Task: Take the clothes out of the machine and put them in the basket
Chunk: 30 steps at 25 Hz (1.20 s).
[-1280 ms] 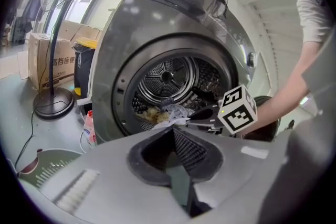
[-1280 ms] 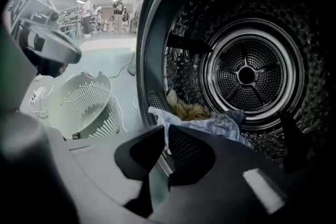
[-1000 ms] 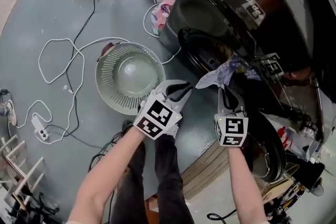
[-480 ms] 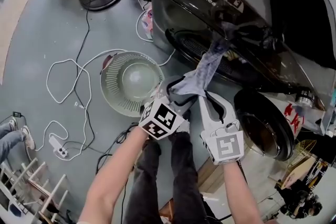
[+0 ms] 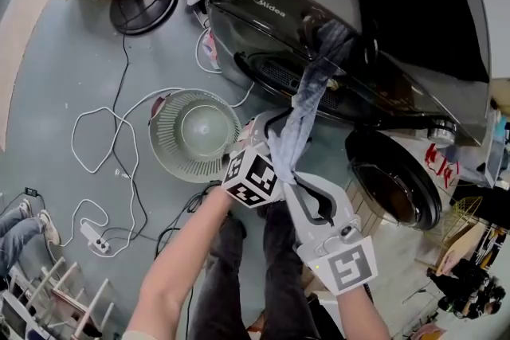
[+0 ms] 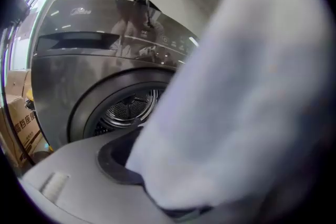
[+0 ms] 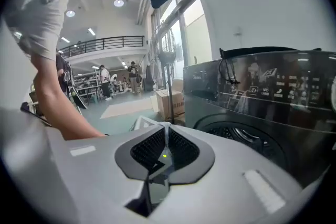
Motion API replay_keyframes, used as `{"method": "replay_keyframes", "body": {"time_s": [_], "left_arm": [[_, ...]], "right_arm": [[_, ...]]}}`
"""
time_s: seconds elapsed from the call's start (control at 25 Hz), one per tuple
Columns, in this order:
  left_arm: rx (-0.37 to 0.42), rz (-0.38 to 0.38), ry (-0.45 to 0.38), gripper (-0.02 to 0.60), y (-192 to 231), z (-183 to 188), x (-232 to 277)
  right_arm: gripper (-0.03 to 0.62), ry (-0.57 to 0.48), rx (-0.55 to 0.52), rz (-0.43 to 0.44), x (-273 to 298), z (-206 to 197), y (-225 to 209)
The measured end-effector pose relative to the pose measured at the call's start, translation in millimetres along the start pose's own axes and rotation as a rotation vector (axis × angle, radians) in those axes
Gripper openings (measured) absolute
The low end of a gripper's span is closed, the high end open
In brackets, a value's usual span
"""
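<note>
A blue-grey garment (image 5: 307,103) runs from my grippers toward the front of the dark washing machine (image 5: 271,4); I cannot tell whether its far end is free of the drum opening (image 5: 279,72). My right gripper (image 5: 291,171) is shut on its near end, with a thin pale strip pinched between the pads (image 7: 152,147). My left gripper (image 5: 275,123) sits just left of the cloth. Its jaws have just been opening and stand wide. The garment (image 6: 236,92) fills the right side there and hides one finger; the other finger (image 6: 79,165) is bare.
A pale green round basket (image 5: 167,141) stands on the grey floor left of the grippers. The machine's round door (image 5: 394,179) hangs open at the right. A white cable (image 5: 96,123), a power strip (image 5: 92,235) and a fan base (image 5: 143,0) lie to the left.
My right gripper has pulled the garment up and back from the drum opening, toward me. The left gripper has risen beside it and its jaws have spread next to the cloth.
</note>
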<state>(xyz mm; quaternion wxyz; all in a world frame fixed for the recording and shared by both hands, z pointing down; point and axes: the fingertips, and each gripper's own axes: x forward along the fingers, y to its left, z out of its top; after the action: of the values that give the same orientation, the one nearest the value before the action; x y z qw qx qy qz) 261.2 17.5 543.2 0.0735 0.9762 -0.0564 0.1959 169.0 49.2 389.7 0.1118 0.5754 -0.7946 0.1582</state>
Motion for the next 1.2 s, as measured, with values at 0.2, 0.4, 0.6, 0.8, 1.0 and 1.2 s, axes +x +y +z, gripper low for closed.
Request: {"method": "replay_keyframes", "body": {"time_s": [0.2,0.4,0.6,0.8,1.0,1.2], "left_arm": [[0.089,-0.078,-0.029,0.327,-28,22,12],[0.044,-0.209,-0.066,0.101,-55,44,13],[0.092,-0.134,0.001,0.093,-45,30,-5],[0.085,-0.053,0.059,0.092,-23,14,-43],[0.101,-0.008,0.096,0.092,-1,6,-92],[0.063,0.033,0.116,0.092,9,3,-138]], "right_arm": [[0.025,0.009,0.041,-0.029,-35,-1,19],[0.025,-0.033,0.020,-0.136,-60,7,-6],[0.026,-0.004,-0.004,-0.317,-63,-4,-66],[0.114,0.318,-0.255,-0.385,-31,-88,-89],[0.195,0.442,-0.371,-0.248,12,-142,-84],[0.226,0.496,-0.432,-0.173,55,-168,-93]]}}
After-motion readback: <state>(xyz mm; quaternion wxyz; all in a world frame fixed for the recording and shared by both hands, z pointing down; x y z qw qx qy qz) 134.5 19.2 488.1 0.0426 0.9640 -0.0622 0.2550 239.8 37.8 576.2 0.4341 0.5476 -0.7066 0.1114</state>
